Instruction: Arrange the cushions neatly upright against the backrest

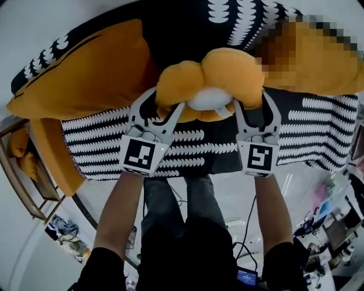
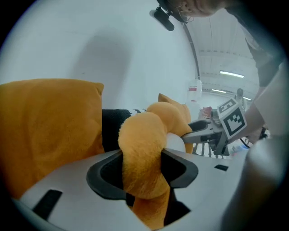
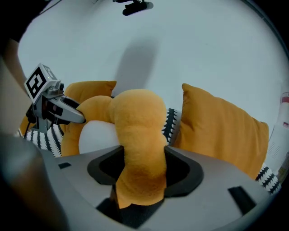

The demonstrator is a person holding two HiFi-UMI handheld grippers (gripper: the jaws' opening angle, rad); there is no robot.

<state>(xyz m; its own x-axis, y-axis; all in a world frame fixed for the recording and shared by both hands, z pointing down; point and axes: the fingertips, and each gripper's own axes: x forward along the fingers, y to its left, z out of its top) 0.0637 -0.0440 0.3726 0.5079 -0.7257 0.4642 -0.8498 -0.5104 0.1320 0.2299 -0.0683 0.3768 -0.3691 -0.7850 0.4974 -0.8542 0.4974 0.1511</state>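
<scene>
Placement is the step in hand, we judge. The small orange cushion (image 1: pixel 210 79) hangs in the air in front of the backrest (image 1: pixel 239 17), about level with its middle and clear of the seat (image 1: pixel 205 142). The left hand-held gripper (image 2: pixel 142 169) is clenched on a bunched fold at one end of it, and the right hand-held gripper (image 3: pixel 142 169) is clenched on a fold at the other end. The cloth is squeezed tight between both pairs of jaws, so the cushion sags into a curve. A white patch shows on its near side between the two grips — lining or filling, we cannot tell.

Two bigger cushions already lean on the backrest. The left cushion (image 1: pixel 79 68) sits toward its left end and looks fairly upright. The right cushion (image 1: pixel 324 62) sits toward its right end and tilts somewhat. The gap between them, at the backrest's middle, looks like the natural slot.

The next move calls for carrying the cushion forward into that gap and setting its lower edge down at the foot of the backrest. The folds should be let go only once it stands — crumpled as it is, it may slump or roll forward.

Our legs stand close in front of the seat. A wooden shelf (image 1: pixel 23 182) stands out beyond the backrest's left end, with clutter (image 1: pixel 62 230) on the floor near it. Neither blocks the path.
</scene>
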